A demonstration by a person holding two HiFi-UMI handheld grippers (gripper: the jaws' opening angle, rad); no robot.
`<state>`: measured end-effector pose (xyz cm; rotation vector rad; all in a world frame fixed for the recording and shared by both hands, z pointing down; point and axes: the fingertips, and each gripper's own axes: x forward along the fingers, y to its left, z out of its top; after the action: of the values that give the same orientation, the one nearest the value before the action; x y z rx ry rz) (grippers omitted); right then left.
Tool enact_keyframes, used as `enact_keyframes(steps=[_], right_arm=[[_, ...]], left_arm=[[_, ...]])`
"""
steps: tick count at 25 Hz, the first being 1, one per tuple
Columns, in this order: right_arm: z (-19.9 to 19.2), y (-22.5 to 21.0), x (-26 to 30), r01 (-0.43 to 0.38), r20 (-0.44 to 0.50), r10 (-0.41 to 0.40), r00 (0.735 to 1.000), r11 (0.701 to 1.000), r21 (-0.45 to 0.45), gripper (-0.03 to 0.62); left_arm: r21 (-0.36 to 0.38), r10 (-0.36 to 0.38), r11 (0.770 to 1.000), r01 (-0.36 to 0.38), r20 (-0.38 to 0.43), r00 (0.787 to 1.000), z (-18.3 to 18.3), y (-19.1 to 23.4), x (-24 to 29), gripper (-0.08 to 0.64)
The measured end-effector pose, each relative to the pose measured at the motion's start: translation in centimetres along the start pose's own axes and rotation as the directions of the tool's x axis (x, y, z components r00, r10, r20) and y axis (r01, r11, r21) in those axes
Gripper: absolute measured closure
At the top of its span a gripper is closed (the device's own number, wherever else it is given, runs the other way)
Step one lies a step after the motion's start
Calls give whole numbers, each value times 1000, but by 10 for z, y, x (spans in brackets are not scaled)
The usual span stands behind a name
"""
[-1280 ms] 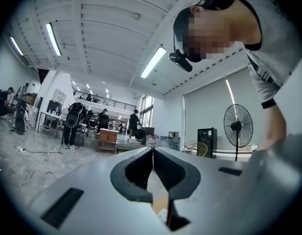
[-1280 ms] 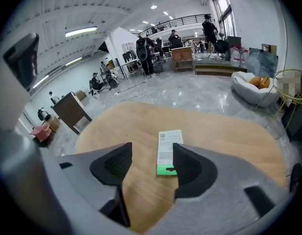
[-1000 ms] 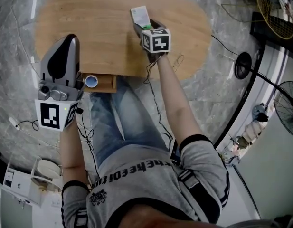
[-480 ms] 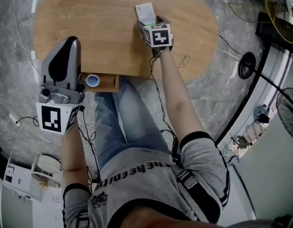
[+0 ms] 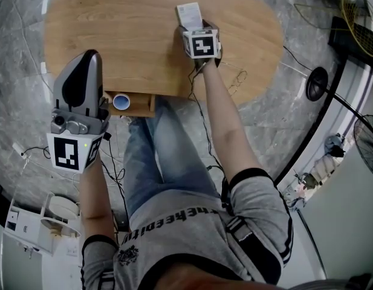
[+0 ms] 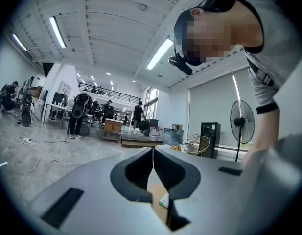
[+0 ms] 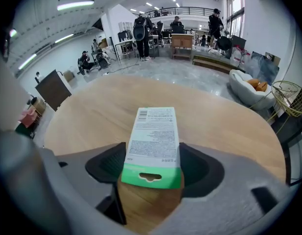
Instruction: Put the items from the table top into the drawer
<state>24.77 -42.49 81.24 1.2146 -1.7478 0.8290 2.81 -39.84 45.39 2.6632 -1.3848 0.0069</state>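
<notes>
A white package with a green hanger end (image 5: pixel 188 13) (image 7: pixel 153 141) lies flat on the oval wooden table (image 5: pixel 113 35). My right gripper (image 5: pixel 193 26) (image 7: pixel 151 168) points steeply down over it. Its jaws stand wide on either side of the green end and are closing, with the package between them and still resting on the wood. My left gripper (image 5: pixel 87 55) (image 6: pixel 153 152) is shut and empty, held level at the table's near left edge. Beside it the small wooden drawer (image 5: pixel 139 106) stands open, with a white roll with a blue core (image 5: pixel 120 102) inside.
The person's legs are under the table's near edge, right of the drawer. Cables (image 5: pixel 113 168) trail on the marble floor. A black round stand base (image 5: pixel 313 83) and a fan (image 5: pixel 367 141) are to the right, and a white rack (image 5: pixel 35 222) sits at the lower left.
My right gripper has come down around the near end of the package. The left gripper has sunk a little beside the drawer and stayed shut.
</notes>
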Motion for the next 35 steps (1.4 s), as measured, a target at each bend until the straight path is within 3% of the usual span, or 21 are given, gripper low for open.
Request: enact_keyframes(steps=[7,15,26,35], right_arm=[[16,19,-31,-86,146,68,987,989,117,249],[19,63,-80,-162,282,114,953,975,154,249],[-6,143,-137,-244,381,177,907,961,133,249],[-46,210,-167,-284,387,239,890,957,63,249]], left_arm=[[-13,0,1000,0,29,1000,8,-1,-7,549],[-2,-8,1000,8,59,998,24,-5,-47,549],[10,15,1000,-16,83,996,36,-11,-133,549],[29,21,999,-24,108,994,44,-18,-198,549]])
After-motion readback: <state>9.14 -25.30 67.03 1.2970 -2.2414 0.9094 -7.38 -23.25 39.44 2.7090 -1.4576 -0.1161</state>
